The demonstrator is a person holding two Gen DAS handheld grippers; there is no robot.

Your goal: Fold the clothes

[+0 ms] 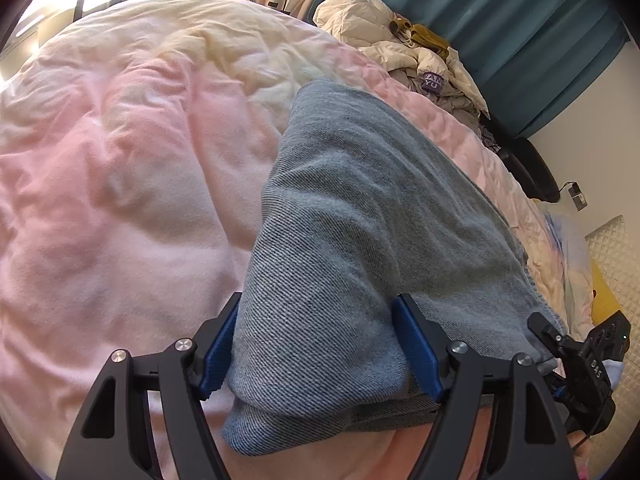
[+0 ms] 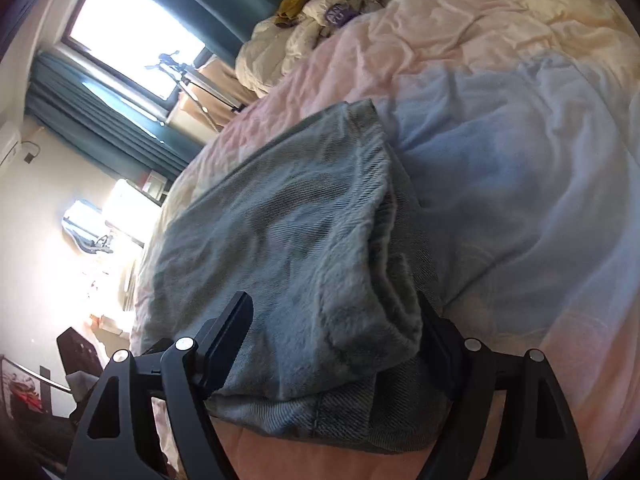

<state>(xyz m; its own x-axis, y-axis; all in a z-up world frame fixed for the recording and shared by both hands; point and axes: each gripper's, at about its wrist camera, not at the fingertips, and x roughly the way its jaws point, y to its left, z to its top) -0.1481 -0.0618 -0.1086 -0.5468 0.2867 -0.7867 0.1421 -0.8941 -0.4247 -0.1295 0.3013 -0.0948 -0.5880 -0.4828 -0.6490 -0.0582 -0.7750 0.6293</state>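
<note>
Folded grey-blue jeans (image 1: 360,220) lie on the pink bed cover (image 1: 120,180). My left gripper (image 1: 316,344) has its blue pads (image 1: 218,348) pressed on either side of a thick fold at the near end, so it is shut on the jeans. In the right wrist view the same jeans (image 2: 288,240) show as a stacked fold with a seam along the bottom layer. My right gripper (image 2: 332,340) straddles that fold with its jaws wide. The cloth rests loosely between the fingers (image 2: 228,344) and drapes over the right-hand one.
A heap of cream bedding and mustard clothes (image 1: 400,40) sits at the far end of the bed, also in the right wrist view as the heap (image 2: 300,28). Teal curtains (image 1: 520,20) hang behind it. A bright window (image 2: 128,28) and a tripod (image 2: 188,76) stand beyond the bed's edge.
</note>
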